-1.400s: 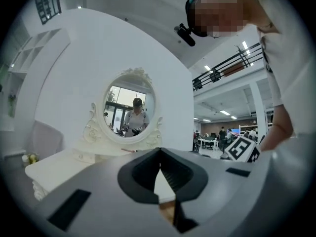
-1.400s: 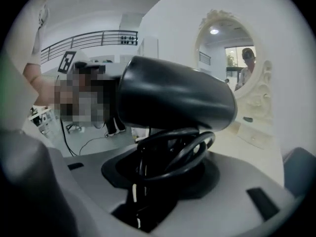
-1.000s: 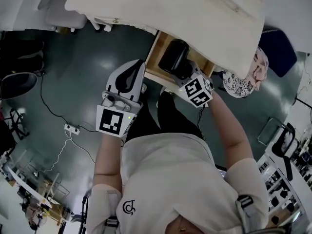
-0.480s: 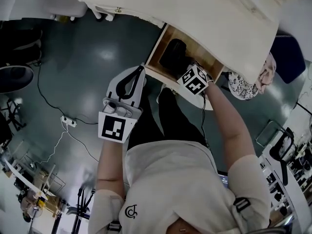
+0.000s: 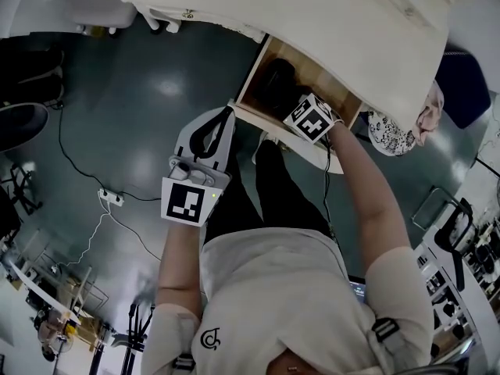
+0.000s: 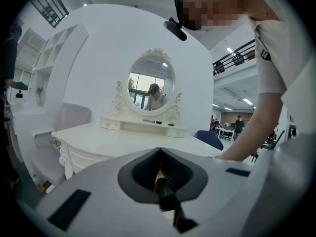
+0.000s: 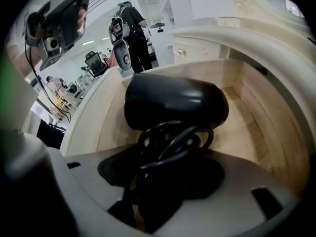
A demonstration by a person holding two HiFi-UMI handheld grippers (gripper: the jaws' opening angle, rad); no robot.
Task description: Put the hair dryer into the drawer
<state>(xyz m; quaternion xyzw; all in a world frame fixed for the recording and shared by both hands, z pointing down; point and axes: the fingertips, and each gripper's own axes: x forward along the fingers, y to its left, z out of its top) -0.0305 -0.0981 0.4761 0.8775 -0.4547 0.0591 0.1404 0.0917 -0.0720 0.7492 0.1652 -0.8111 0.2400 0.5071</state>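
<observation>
**Head view.** Compared with a second earlier, the right hand-held gripper [image 5: 309,117] had sunk deeper into the one open drawer [image 5: 251,88] beneath the bench [image 5: 312,14]. It had taken the single hair dryer [image 5: 275,84] down with it. The left hand-held gripper [image 5: 224,117] had dropped slightly and sat just outside the drawer front.

**Left gripper view.** Its jaws stood together and empty, facing one mirror [image 6: 151,85].

**Right gripper view.** The jaws were opening, with the dryer's handle and coiled cord between them and its body apparently on the drawer floor.

**Judgement.** Placement appeared nearly complete, with only the release outstanding.

hair dryer [image 7: 173,100]: black plastic, smooth, slight sheen; cord [image 7: 170,144]: glossy black; drawer [image 7: 254,115]: bare pale wood, matt; tabletop [image 6: 123,141]: smooth cream paint
</observation>
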